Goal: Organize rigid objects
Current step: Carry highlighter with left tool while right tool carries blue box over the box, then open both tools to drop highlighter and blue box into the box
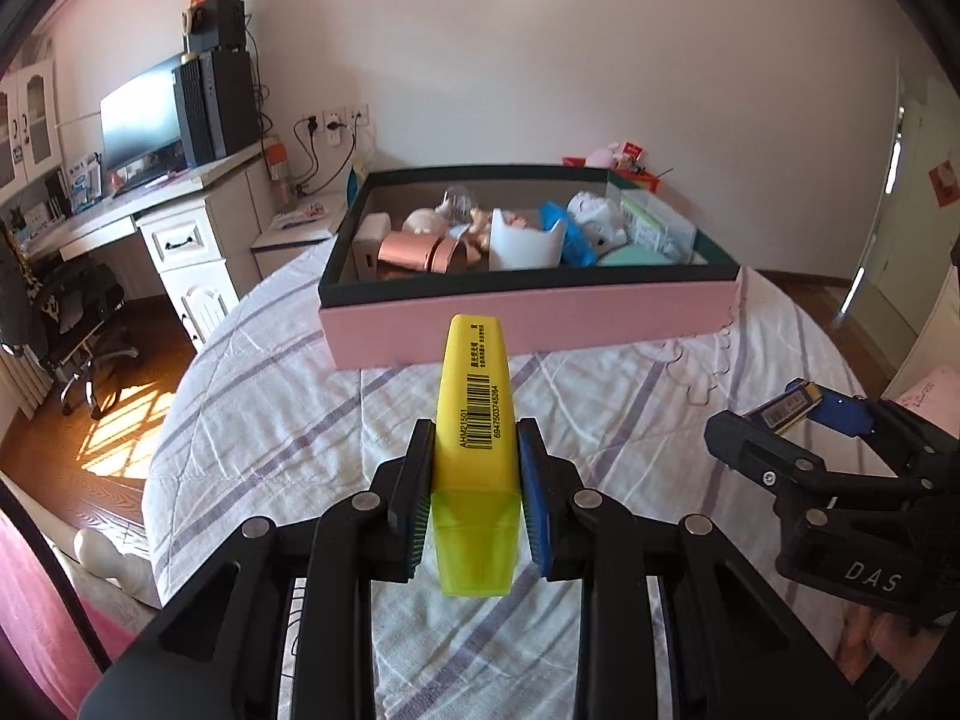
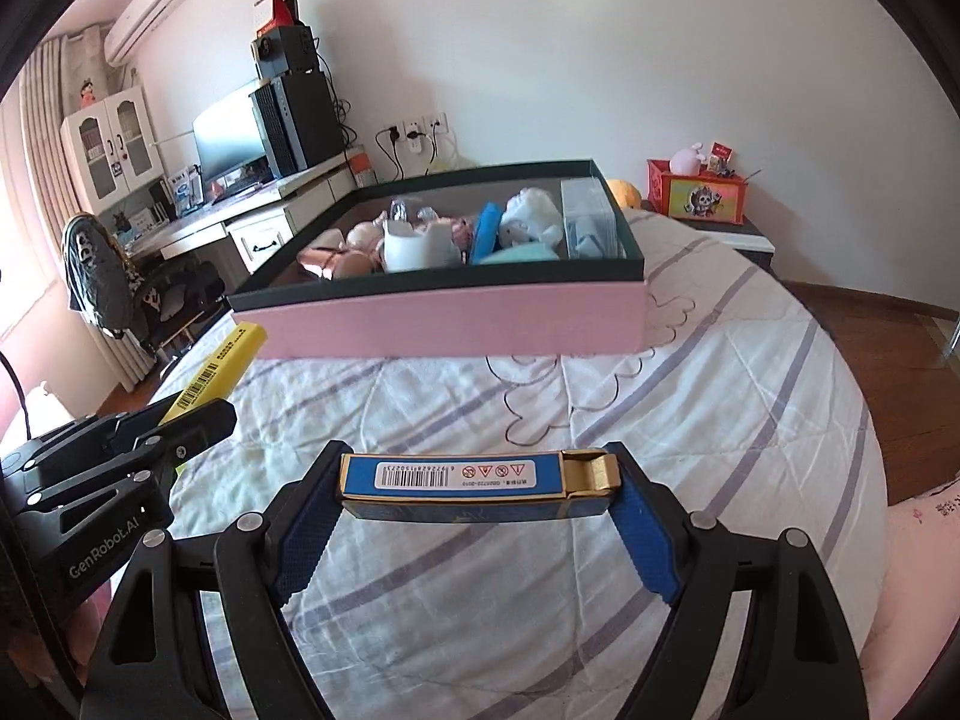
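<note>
Carrying step: both hands are holding one item each above the bed (image 2: 690, 372), short of the pink box (image 1: 528, 318); I am judging this as the transport leg of putting loose things into that box.
Bed: one, with a white quilt striped in lilac, is lying under everything; no other loose item is showing on the part of it in view.
Pink box: one, open-topped with a dark rim, is sitting on the bed ahead of both grippers and well apart from them.
Box contents: several things are lying inside already, among them a white cup-like piece (image 1: 523, 246), a blue item, a copper-coloured one and a clear case at the right end; an exact count is not possible, since they are overlapping.
Right gripper (image 2: 477, 489): its jaws are standing wide, clamped endwise on one blue and gold flat box (image 2: 456, 474), held crosswise with its barcode label facing up.
Left gripper (image 1: 477, 480): its jaws are drawn close, clamped on one yellow highlighter (image 1: 474, 408), which is pointing forward toward the pink box with its translucent cap end nearest the camera.
Grippers: two, each one loaded.
Next move: each load is probably needing to go forward over the dark rim and down into a free gap before the jaws part; the middle is looking crowded, so the near side seems likelier.
</note>
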A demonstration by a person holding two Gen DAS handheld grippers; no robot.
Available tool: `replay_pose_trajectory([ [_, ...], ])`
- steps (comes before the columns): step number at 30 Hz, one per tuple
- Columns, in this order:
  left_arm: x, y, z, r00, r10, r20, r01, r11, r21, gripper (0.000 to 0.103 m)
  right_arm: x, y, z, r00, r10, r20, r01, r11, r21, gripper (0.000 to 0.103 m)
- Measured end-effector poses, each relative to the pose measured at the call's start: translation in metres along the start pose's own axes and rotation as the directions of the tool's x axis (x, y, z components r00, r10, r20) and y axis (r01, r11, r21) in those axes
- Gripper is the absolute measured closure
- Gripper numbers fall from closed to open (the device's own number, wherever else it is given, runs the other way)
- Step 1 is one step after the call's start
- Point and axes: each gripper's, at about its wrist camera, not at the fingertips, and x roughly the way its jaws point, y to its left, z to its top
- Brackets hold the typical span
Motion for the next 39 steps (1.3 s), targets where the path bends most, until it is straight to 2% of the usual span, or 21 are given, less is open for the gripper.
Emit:
replay_pose_trajectory([
  [5,-0.037,-0.013,0.018,0.992,0.024,0.123,-0.028,0.999,0.029,0.076,-0.034,0.009,0.02,0.993,0.004,0.118,-0.003,1.0,-0.011,0.019],
  [9,-0.06,-0.02,0.029,0.973,0.048,0.224,-0.059,0.997,0.043,0.076,-0.062,0.017,0.031,0.979,-0.002,0.206,0.008,1.0,-0.025,0.019],
  [14,-0.08,-0.021,0.039,0.956,0.039,0.292,-0.052,0.998,0.037,0.076,-0.086,0.026,0.039,0.961,-0.011,0.275,0.025,0.999,-0.046,0.019],
  [18,-0.089,-0.019,0.044,0.949,0.023,0.315,-0.037,0.999,0.038,0.076,-0.097,0.033,0.044,0.952,-0.014,0.305,0.034,0.998,-0.06,0.019],
  [25,-0.08,-0.019,0.059,0.95,0.017,0.311,-0.031,0.999,0.04,0.076,-0.092,0.032,0.057,0.951,-0.019,0.309,0.046,0.996,-0.081,0.019],
  [29,-0.062,-0.017,0.074,0.952,0.015,0.305,-0.031,0.998,0.047,0.076,-0.076,0.031,0.073,0.951,-0.025,0.307,0.059,0.993,-0.101,0.019],
  [33,-0.022,-0.015,0.098,0.963,0.021,0.27,-0.041,0.997,0.068,0.076,-0.042,0.025,0.097,0.957,-0.034,0.288,0.072,0.99,-0.124,0.019],
  [39,0.067,0.001,0.138,0.992,0.006,0.126,-0.013,0.999,0.052,0.076,0.034,0.01,0.133,0.98,-0.042,0.195,0.069,0.989,-0.134,0.019],
])
